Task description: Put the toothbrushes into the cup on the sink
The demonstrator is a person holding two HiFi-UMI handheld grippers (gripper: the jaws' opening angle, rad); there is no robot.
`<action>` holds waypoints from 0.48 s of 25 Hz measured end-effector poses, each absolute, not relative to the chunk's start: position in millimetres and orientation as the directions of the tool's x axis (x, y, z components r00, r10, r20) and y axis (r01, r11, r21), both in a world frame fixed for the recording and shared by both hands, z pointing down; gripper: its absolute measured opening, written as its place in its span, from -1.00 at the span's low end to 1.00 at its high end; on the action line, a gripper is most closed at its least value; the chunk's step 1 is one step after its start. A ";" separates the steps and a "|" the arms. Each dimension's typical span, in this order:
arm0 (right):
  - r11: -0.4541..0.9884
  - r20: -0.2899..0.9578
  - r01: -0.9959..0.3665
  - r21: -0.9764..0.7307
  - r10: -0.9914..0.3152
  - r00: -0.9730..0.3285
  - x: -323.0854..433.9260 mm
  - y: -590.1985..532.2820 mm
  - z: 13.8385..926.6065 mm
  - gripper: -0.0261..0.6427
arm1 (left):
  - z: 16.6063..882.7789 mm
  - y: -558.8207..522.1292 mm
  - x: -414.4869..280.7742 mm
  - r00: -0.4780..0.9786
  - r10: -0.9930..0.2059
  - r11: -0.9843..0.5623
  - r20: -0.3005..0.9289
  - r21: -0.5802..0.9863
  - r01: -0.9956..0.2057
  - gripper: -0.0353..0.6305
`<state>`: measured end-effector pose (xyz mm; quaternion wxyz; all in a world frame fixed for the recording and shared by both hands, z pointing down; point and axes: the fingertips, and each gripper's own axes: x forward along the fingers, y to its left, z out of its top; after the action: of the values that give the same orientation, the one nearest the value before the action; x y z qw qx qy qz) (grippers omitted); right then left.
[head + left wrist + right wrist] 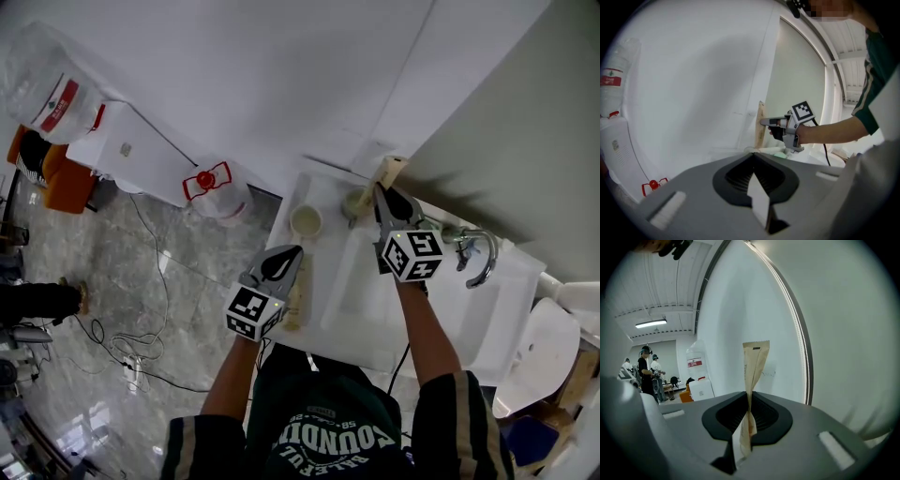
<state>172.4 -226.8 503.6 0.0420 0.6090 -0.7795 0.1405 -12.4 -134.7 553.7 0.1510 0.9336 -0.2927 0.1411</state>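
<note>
In the head view my right gripper (380,191) is shut on a beige paper-wrapped toothbrush (391,171), which stands upright at the back of the white sink (469,319). The right gripper view shows the wrapper (753,366) pinched between the jaws (750,405). Just below it sits a pale cup (356,202). A cream cup (307,221) stands on the sink's left ledge. My left gripper (291,253) hovers over the sink's left rim, shut, with nothing showing between its jaws (753,165). Under it lies another beige wrapped toothbrush (295,302).
A chrome tap (478,251) curves over the sink's right side. A water jug with a red handle (214,183) stands on the floor to the left, beside a white cabinet (131,150). Cables (122,342) trail across the marble floor. A white seat (539,352) is at the right.
</note>
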 end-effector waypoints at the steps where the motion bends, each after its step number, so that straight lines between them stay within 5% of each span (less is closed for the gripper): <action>1: 0.215 0.243 -0.962 -0.166 -0.937 -0.251 173.5 -229.7 507.7 -0.83 | 555.0 -135.1 -14.3 0.787 -0.505 -0.781 0.355 0.201 -0.592 -0.75; 12: 0.201 0.366 -0.968 -0.147 -0.898 -0.242 169.2 -237.6 578.7 -0.83 | 570.4 -134.1 -30.6 0.766 -0.509 -0.761 0.391 0.211 -0.614 -0.75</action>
<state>169.2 -237.6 578.7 0.1002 0.6074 -0.7685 0.1748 -30.6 -134.1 570.4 0.1655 0.9251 -0.3035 0.1572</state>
